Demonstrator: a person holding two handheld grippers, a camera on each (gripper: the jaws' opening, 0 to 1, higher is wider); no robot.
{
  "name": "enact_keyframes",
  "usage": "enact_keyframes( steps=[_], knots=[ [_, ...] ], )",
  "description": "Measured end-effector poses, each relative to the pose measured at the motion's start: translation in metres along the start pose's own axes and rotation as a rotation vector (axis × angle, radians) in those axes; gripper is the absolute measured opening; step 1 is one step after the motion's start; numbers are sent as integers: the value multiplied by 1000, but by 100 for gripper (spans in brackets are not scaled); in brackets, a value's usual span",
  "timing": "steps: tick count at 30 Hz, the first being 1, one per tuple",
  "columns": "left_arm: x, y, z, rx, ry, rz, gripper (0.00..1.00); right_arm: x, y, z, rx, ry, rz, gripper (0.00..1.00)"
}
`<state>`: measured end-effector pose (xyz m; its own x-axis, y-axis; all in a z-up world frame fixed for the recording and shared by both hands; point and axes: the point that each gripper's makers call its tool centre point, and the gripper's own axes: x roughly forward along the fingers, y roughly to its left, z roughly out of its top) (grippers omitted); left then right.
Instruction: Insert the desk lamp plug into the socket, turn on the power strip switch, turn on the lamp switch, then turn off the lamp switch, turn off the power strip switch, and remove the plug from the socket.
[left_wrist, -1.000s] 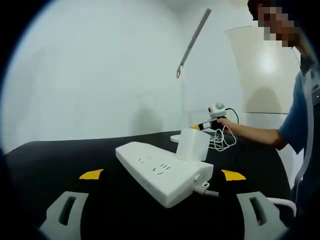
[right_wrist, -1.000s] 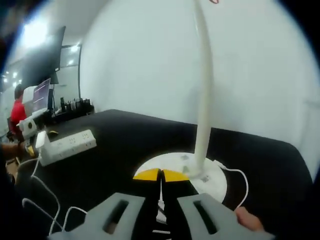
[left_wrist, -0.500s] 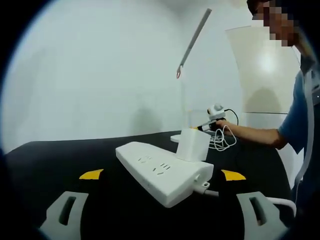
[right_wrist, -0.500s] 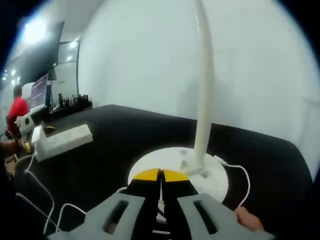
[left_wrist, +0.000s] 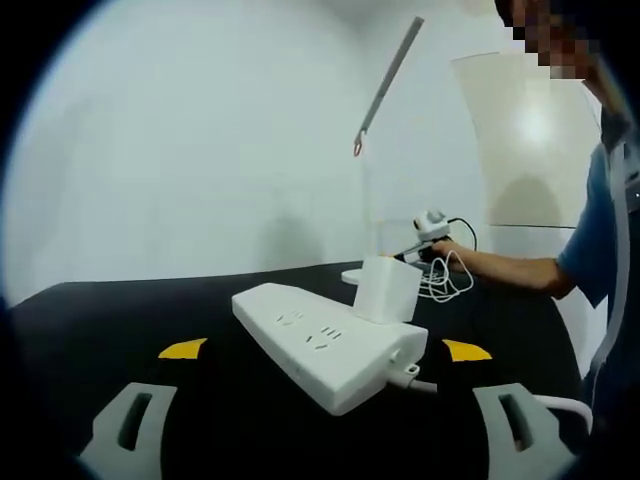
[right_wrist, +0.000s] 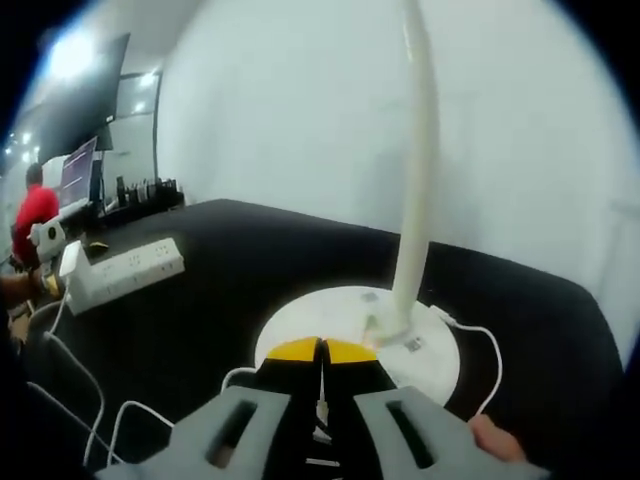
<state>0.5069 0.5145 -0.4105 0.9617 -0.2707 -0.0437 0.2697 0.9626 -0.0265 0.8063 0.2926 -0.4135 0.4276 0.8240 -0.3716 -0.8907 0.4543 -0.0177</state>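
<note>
Left tool (left_wrist: 325, 350) spread wide, power strip (left_wrist: 327, 342) between its jaws, plug (left_wrist: 387, 289) seated in it. Right tool (right_wrist: 321, 351) pressed together, tips over lamp base (right_wrist: 358, 336) on the black surface (right_wrist: 200, 300).

Your left gripper (left_wrist: 325, 350) has grey jaws with slotted holes and yellow tips. Your right gripper (right_wrist: 321, 351) looks the same: grey slotted jaws, yellow tips, black between them. You wear a blue short sleeve (left_wrist: 592, 245).
</note>
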Motion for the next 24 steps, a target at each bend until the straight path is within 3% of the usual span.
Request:
enact_keyframes(
  steps=[19, 24],
  knots=[
    [1, 1, -2, -4, 9, 1, 89, -3, 4, -1, -30, 15, -14, 3],
    [1, 1, -3, -6, 11, 3, 89, -9, 3, 9, -17, -64, -25, 3]
  ],
)
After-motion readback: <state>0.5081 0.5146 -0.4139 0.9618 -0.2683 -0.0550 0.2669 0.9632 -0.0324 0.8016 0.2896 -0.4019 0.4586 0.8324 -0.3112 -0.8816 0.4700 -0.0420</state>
